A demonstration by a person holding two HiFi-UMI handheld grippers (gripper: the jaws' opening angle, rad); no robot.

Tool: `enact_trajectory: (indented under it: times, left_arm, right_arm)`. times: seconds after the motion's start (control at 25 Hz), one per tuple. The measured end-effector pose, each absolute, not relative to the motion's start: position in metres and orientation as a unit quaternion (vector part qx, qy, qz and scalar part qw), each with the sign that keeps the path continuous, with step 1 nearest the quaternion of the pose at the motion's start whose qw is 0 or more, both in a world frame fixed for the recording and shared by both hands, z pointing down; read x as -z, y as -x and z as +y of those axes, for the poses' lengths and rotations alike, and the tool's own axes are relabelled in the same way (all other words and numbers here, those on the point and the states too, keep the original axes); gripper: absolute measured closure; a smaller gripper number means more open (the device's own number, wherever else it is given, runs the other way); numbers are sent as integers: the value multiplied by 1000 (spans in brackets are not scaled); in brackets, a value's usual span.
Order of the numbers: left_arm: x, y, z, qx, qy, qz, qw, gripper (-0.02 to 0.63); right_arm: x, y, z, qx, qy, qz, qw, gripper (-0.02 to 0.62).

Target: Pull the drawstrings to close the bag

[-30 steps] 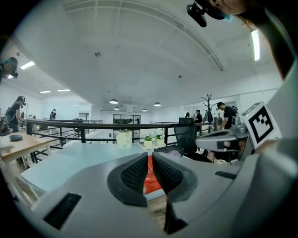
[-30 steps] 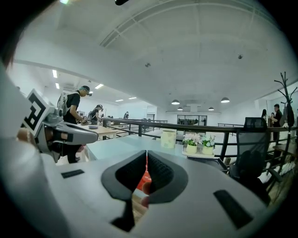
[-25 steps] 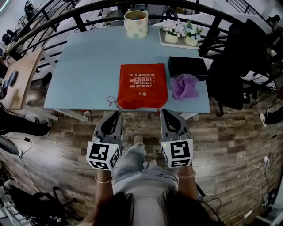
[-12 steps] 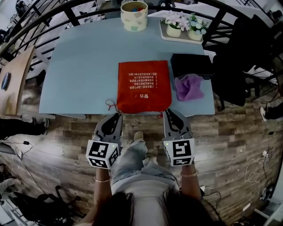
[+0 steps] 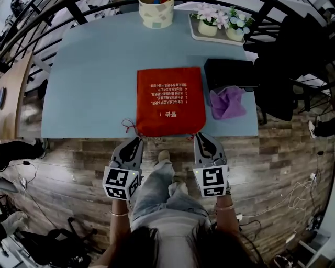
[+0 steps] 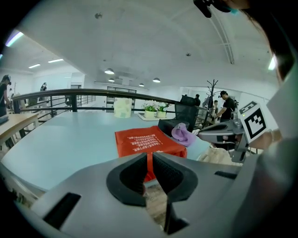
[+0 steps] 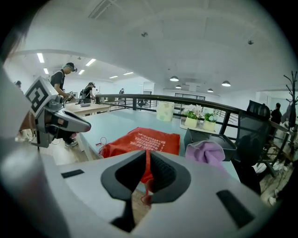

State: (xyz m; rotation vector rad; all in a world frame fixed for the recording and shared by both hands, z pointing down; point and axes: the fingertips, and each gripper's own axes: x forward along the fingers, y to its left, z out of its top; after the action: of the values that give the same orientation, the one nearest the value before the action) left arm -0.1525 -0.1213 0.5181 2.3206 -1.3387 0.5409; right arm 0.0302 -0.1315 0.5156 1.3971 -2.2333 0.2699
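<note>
A red drawstring bag [image 5: 170,102] lies flat on the light blue table [image 5: 89,78], its mouth at the near edge. One red drawstring [image 5: 127,126] curls on the table at the bag's near left corner. The other [image 5: 189,137] hangs over the edge at the near right corner. My left gripper [image 5: 137,140] is shut and empty just in front of the table edge, right of the left string. My right gripper [image 5: 201,137] is also shut and empty, just right of the hanging string. The bag [image 6: 146,142] shows beyond the closed left gripper [image 6: 149,158]. The right gripper [image 7: 148,155] frames the bag [image 7: 144,142] and the string loop [image 7: 146,199].
A purple cloth [image 5: 227,102] and a black box [image 5: 230,73] lie right of the bag. A patterned cup [image 5: 156,13] and a tray of potted flowers [image 5: 220,23] stand at the far edge. A black chair [image 5: 282,78] sits right of the table. The person's legs [image 5: 157,188] are between the grippers.
Both grippers have come down and forward, and their tips now sit nearer the table's front edge and the bag's strings. Both jaws stay together. The bag has not moved.
</note>
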Motion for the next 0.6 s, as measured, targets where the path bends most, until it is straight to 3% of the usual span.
enact_trajectory:
  times: [0.6]
  left_arm:
    - [-570, 161, -128, -256, -820, -461, 222, 541]
  right_arm:
    - [-569, -34, -133, -137, -504, -799, 297, 568]
